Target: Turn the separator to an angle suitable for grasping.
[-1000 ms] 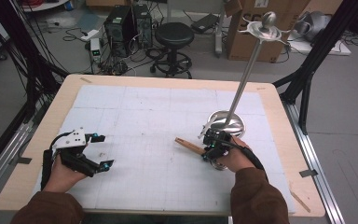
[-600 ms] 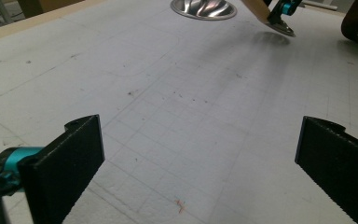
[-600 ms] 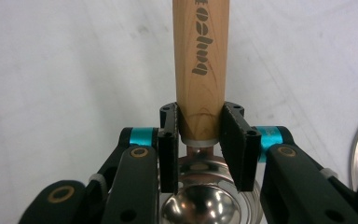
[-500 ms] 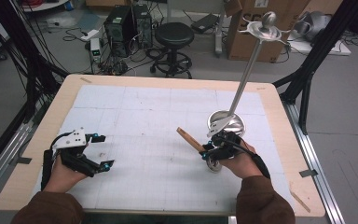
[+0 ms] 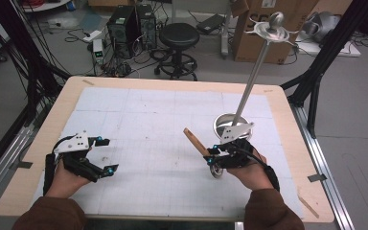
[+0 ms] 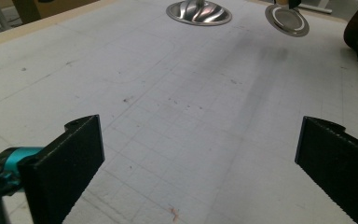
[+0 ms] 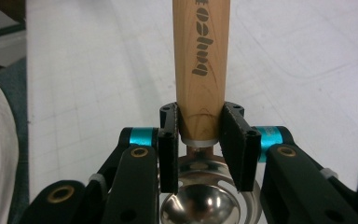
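Note:
My right gripper point(image 5: 212, 155) point(image 7: 199, 116) is shut on the wooden handle point(image 5: 195, 141) point(image 7: 198, 51) of a utensil, close to where the handle meets its round metal head point(image 5: 216, 171) point(image 7: 200, 203). The handle slants up and to the far left, and the head hangs just above the mat; the left gripper view shows that head point(image 6: 286, 19) far off. Just behind it is a metal stand with a fluted round base point(image 5: 230, 125) point(image 6: 199, 10), a leaning rod point(image 5: 251, 79) and a disc with a ball on top point(image 5: 270, 26). My left gripper point(image 5: 104, 154) point(image 6: 200, 154) rests open at the front left, holding nothing.
A white grid mat point(image 5: 158, 120) covers the wooden table point(image 5: 67, 96). A thin wooden stick point(image 5: 309, 206) lies at the front right corner. Beyond the far edge stand a black stool point(image 5: 178, 38), computer cases point(image 5: 124, 24) and a cardboard box point(image 5: 254, 28).
My right gripper has drawn slightly nearer and left with the utensil, and the handle's free end has tipped up. The left gripper has not moved.

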Available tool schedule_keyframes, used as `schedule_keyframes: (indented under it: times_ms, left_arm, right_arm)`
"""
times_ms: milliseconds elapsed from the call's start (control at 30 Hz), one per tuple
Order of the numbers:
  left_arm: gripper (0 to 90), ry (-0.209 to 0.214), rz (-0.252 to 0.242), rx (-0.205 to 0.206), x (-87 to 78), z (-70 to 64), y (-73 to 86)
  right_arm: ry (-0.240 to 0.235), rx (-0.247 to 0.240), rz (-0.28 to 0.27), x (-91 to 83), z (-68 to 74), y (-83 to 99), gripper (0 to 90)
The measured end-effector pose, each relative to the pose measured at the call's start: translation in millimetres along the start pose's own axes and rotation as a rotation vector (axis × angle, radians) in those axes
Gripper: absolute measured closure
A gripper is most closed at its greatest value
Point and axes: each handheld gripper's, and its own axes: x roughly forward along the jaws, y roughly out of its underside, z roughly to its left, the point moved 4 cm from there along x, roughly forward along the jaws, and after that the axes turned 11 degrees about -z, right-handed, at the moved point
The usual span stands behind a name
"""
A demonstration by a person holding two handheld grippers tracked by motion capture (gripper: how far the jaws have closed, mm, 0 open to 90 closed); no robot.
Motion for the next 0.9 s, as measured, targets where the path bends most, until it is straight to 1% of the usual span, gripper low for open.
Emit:
schedule_keyframes:
  times_ms: [33,167,233,267,333,367,400,467,533,567,600,733,800,867,900]
  left_arm:
    - [1.7,0.002,0.0,0.001,0.7,-0.4,-0.1]
    - [1.7,0.004,0.004,0.003,1.9,-1.8,-0.5]
    - [1.7,0.006,0.0,0.002,2.1,-2.0,-1.1]
    - [1.7,0.007,-0.001,0.002,2.2,-2.1,-1.2]
    - [1.7,0.008,-0.001,0.001,2.6,-1.7,-1.1]
    - [1.7,0.008,-0.003,-0.001,2.9,-1.6,-1.2]
    - [1.7,0.008,-0.001,-0.001,3.0,-1.4,-1.4]
    - [1.7,0.009,-0.007,-0.002,2.9,-1.1,-2.4]
    - [1.7,0.009,-0.01,-0.001,2.8,-1.2,-3.8]
    - [1.7,0.01,-0.007,-0.001,3.0,-1.6,-4.9]
    - [1.7,0.012,-0.011,0.001,3.2,-2.6,-6.5]
    - [1.7,0.033,-0.026,0.003,5.8,-7.2,-15.0]
    - [1.7,0.049,-0.029,0.012,7.1,-9.1,-19.9]
    - [1.7,0.067,-0.045,0.012,9.1,-12.5,-26.5]
    - [1.7,0.074,-0.052,0.016,10.4,-13.7,-29.7]
  right_arm:
    - [-0.001,-0.011,-0.016,-0.9,1.4,0.0,68.8]
    - [-0.007,-0.004,-0.048,-4.2,8.0,2.7,68.8]
    - [-0.006,-0.013,-0.068,-4.7,8.1,3.7,68.9]
    - [-0.008,-0.006,-0.067,-4.9,9.3,4.2,68.9]
    - [-0.009,-0.01,-0.071,-4.9,9.6,3.8,68.9]
    - [-0.01,-0.02,-0.078,-4.9,8.9,3.2,68.8]
    - [-0.014,-0.013,-0.082,-5.3,9.3,2.9,68.9]
    - [-0.015,-0.019,-0.097,-5.4,8.1,1.9,68.9]
    - [-0.022,-0.009,-0.098,-6.2,8.5,1.0,68.8]
    - [-0.023,-0.021,-0.106,-6.0,7.5,-0.1,68.8]
    - [-0.027,-0.012,-0.106,-6.2,8.5,-1.2,68.8]
    - [-0.04,-0.027,-0.133,-4.8,9.6,-6.7,68.8]
    - [-0.052,-0.021,-0.133,-3.9,11.2,-8.9,68.8]
    - [-0.055,-0.036,-0.143,-2.6,10.9,-11.9,68.8]
    - [-0.061,-0.031,-0.142,-2.4,11.8,-13.1,68.8]
